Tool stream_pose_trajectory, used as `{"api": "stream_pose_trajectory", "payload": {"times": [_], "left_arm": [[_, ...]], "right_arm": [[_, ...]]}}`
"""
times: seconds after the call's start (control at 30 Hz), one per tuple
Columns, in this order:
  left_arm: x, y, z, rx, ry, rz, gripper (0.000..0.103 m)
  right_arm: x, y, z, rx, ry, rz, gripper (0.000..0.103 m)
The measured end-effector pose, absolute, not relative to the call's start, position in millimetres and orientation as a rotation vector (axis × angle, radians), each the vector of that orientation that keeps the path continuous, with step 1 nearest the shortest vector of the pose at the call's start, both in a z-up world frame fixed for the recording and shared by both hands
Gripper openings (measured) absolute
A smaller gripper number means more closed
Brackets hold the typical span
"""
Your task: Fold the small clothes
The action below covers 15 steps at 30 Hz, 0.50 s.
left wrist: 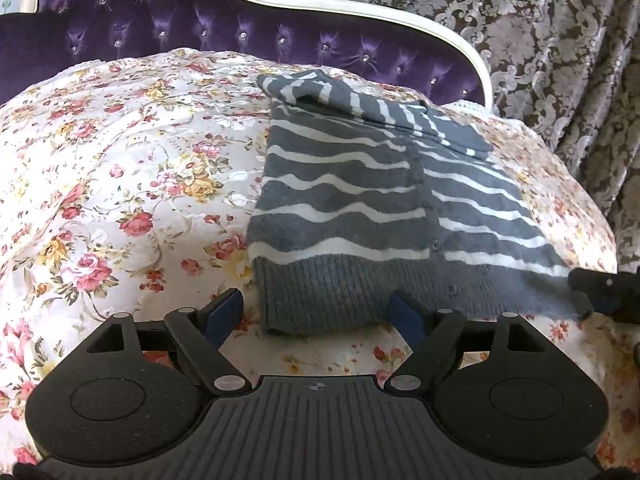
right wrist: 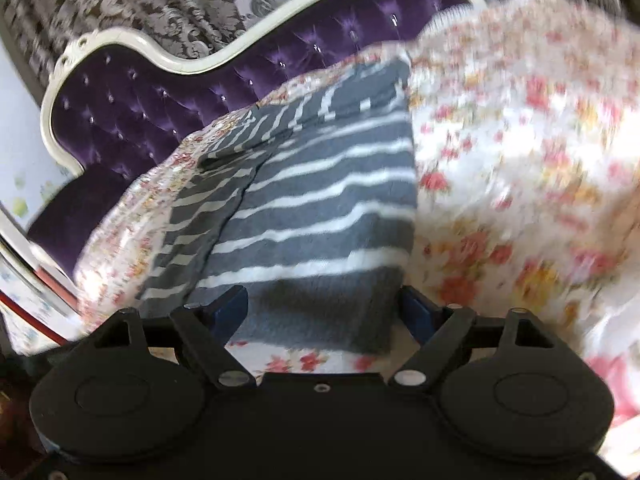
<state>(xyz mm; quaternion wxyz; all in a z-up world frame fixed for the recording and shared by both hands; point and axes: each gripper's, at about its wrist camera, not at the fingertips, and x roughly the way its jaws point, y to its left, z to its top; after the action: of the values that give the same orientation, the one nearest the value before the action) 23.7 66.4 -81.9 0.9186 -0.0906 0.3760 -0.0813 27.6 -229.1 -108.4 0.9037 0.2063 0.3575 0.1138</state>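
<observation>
A small grey cardigan with white stripes (left wrist: pixel 360 208) lies flat on a floral bedspread (left wrist: pixel 120 168), its sleeves folded across the top and its ribbed hem nearest me. My left gripper (left wrist: pixel 318 312) is open, its jaws straddling the left part of the hem just above the bedspread. My right gripper (right wrist: pixel 324 312) is open too, at the hem's other end over the cardigan (right wrist: pixel 312 208); it also shows at the right edge of the left wrist view (left wrist: pixel 600 284). The right wrist view is motion-blurred.
A purple tufted headboard (left wrist: pixel 180 20) with a white frame stands behind the bed. A patterned grey curtain (left wrist: pixel 560 40) hangs at the right. The bedspread (right wrist: pixel 520 160) spreads wide around the cardigan.
</observation>
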Motion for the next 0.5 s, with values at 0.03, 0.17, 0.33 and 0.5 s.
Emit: {"api": "stream_pose_trajectory", "payload": {"times": [0.03, 0.17, 0.33, 0.5], "left_arm": [[23, 66, -82, -0.184, 0.772, -0.168, 0.080], [21, 67, -82, -0.185, 0.768, -0.171, 0.080], [20, 66, -82, -0.178, 0.766, -0.176, 0.080], [19, 66, -81, -0.180, 0.769, -0.184, 0.080]], "right_arm": [[26, -229, -108, 0.430, 0.732, 0.235, 0.084], [17, -229, -106, 0.455, 0.666, 0.223, 0.082], [12, -224, -106, 0.461, 0.631, 0.254, 0.081], [19, -222, -112, 0.484, 0.648, 0.272, 0.074]]}}
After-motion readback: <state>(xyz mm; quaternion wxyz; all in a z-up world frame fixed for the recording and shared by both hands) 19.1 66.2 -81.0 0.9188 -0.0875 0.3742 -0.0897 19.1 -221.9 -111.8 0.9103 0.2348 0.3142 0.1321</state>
